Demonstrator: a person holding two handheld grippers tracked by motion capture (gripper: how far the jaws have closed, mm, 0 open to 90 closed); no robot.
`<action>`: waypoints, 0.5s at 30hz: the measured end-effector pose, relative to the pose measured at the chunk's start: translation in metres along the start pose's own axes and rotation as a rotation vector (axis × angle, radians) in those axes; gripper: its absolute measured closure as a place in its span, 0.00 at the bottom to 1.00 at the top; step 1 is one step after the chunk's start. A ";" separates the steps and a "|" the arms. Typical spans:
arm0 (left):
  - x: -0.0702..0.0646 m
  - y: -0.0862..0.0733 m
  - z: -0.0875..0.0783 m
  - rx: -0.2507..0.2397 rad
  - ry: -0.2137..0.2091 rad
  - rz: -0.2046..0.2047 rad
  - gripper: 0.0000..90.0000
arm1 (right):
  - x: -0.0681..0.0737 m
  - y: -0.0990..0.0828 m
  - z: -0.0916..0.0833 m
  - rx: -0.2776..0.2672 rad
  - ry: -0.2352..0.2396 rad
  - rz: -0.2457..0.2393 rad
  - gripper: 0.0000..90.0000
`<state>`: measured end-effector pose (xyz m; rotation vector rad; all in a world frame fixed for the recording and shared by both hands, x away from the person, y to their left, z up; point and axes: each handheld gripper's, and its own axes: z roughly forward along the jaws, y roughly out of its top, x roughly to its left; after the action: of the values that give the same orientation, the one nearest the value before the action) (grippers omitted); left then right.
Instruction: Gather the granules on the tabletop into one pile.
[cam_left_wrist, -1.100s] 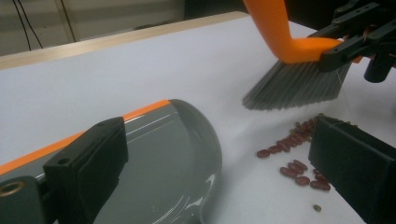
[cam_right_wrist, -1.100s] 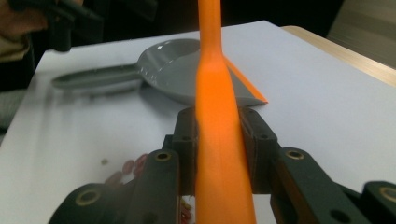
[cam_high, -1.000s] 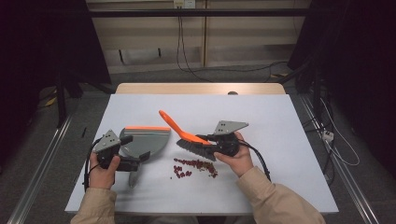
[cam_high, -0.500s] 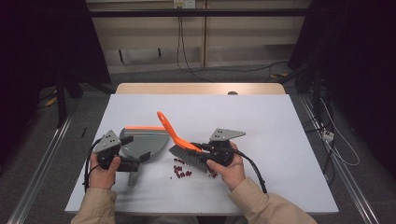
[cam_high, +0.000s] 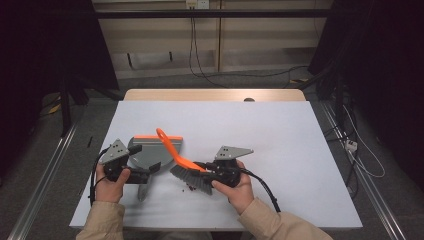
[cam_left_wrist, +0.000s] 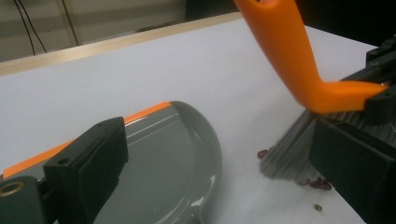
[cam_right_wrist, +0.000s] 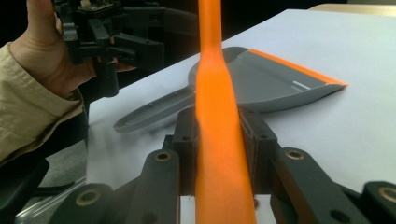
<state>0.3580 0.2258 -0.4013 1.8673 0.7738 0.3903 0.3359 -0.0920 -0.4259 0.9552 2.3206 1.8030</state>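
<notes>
My right gripper (cam_high: 202, 167) (cam_right_wrist: 219, 130) is shut on the orange handle of a brush (cam_high: 170, 147) (cam_right_wrist: 215, 70). The brush's grey bristles (cam_high: 187, 177) (cam_left_wrist: 289, 149) rest on the white table just right of a grey dustpan (cam_high: 150, 152) (cam_left_wrist: 173, 154) (cam_right_wrist: 261, 88) with an orange front lip. A few red beans (cam_high: 190, 189) (cam_left_wrist: 317, 183) lie at the bristles' edge. My left gripper (cam_high: 145, 175) (cam_left_wrist: 219, 149) sits at the back of the dustpan; its jaws stand wide apart on either side of the pan's rear rim, open.
The white table (cam_high: 280, 130) stretches bare to the right and far side. The dustpan's handle (cam_high: 142, 192) points toward the near table edge. Cables trail from both grippers toward the person's sleeves.
My right gripper has carried the brush leftward toward the dustpan, pushing the beans along; most of the pile now sits under or beside the bristles. The left gripper and dustpan have stayed put.
</notes>
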 end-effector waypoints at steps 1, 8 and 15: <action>0.000 0.000 0.000 0.001 0.001 0.000 0.05 | 0.002 -0.001 0.002 0.003 0.007 0.004 0.79; 0.002 0.000 -0.002 -0.006 0.004 -0.004 0.05 | 0.009 -0.008 0.016 0.035 0.037 0.072 0.79; 0.002 0.000 -0.003 -0.012 0.005 -0.008 0.05 | 0.007 -0.016 0.028 0.071 0.041 0.169 0.79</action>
<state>0.3581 0.2287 -0.3999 1.8523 0.7799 0.3936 0.3346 -0.0662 -0.4465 1.1677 2.4100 1.8260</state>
